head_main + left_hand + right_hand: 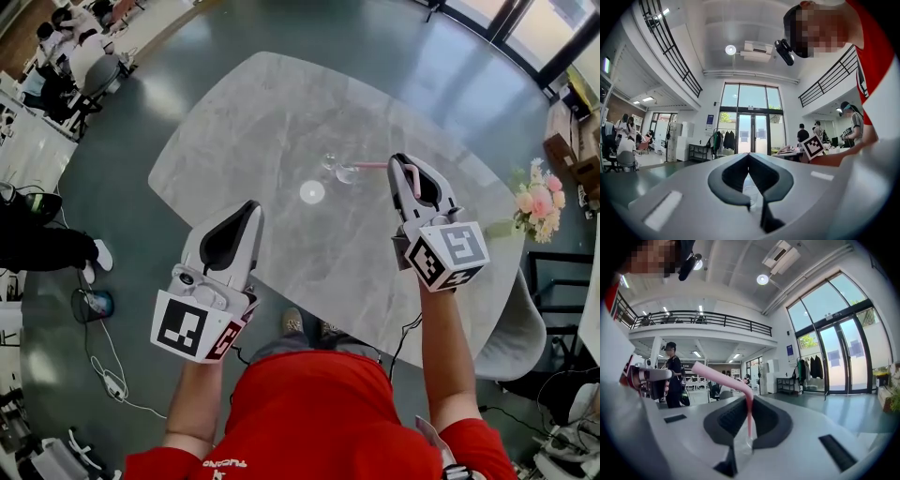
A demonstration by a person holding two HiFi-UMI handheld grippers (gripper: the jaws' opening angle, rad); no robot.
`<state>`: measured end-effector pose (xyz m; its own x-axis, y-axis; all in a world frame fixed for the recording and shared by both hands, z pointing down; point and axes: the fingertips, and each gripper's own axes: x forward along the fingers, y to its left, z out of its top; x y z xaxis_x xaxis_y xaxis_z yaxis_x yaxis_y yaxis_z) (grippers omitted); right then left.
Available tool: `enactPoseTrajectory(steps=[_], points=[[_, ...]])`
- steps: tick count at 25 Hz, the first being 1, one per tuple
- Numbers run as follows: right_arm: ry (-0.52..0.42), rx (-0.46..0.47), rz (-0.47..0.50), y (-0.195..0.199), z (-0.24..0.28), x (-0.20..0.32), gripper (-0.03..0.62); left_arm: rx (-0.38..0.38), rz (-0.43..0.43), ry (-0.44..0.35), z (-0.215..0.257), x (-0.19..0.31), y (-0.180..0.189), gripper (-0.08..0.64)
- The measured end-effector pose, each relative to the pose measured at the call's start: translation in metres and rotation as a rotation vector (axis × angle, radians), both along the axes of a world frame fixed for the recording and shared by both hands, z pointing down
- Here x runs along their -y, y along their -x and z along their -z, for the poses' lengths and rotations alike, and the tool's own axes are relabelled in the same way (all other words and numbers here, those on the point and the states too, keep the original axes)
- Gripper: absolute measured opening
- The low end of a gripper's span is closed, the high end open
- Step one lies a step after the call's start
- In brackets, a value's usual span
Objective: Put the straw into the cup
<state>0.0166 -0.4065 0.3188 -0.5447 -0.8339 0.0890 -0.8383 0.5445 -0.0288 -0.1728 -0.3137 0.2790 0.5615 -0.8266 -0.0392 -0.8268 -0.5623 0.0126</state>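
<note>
Straw (748, 418), pink and bent near its top, sits clamped between the jaws of the right gripper (403, 164). Its free end reaches toward the clear cup (337, 166) close by on the grey marble table (281, 103). A white disc (312, 192) lies near the cup. The left gripper (251, 208) hovers over the table's near edge, jaws together on nothing. Each marker cube (448, 253) shows only black-and-white squares. Print on the red shirt (328, 412) is too small to read.

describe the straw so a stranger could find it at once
Find the grey marble table; near its middle stands a clear cup. Right of the cup, the right gripper is shut on the straw: thin, pink and bent, unlike the cup and white disc.
</note>
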Motion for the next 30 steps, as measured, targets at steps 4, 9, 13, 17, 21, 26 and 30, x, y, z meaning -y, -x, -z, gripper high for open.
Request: enactPoseTrajectory(steps=[4, 9, 13, 17, 21, 26, 30], points=[[0.028, -0.022, -0.005, 0.004, -0.024, 0.019, 0.021, 0.005, 0.017, 0.018, -0.009, 0.007, 0.009, 0.006], [0.053, -0.044, -0.008, 0.01, -0.045, 0.038, 0.021, 0.012, 0.043, 0.037, -0.015, 0.014, 0.019, 0.006], [0.086, -0.065, -0.008, 0.014, -0.067, 0.052, 0.021, 0.019, 0.057, 0.049, -0.02, 0.018, 0.024, 0.006], [0.119, -0.069, -0.005, 0.015, -0.087, 0.061, 0.021, 0.028, 0.067, 0.061, -0.024, 0.021, 0.025, 0.006], [0.133, -0.068, 0.006, 0.02, -0.099, 0.068, 0.021, 0.034, 0.079, 0.072, -0.027, 0.024, 0.029, 0.006], [0.145, -0.069, 0.017, 0.024, -0.11, 0.078, 0.021, 0.04, 0.092, 0.084, -0.033, 0.026, 0.031, 0.006], [0.159, -0.076, 0.029, 0.025, -0.116, 0.085, 0.021, 0.039, 0.1, 0.093, -0.035, 0.03, 0.031, 0.006]])
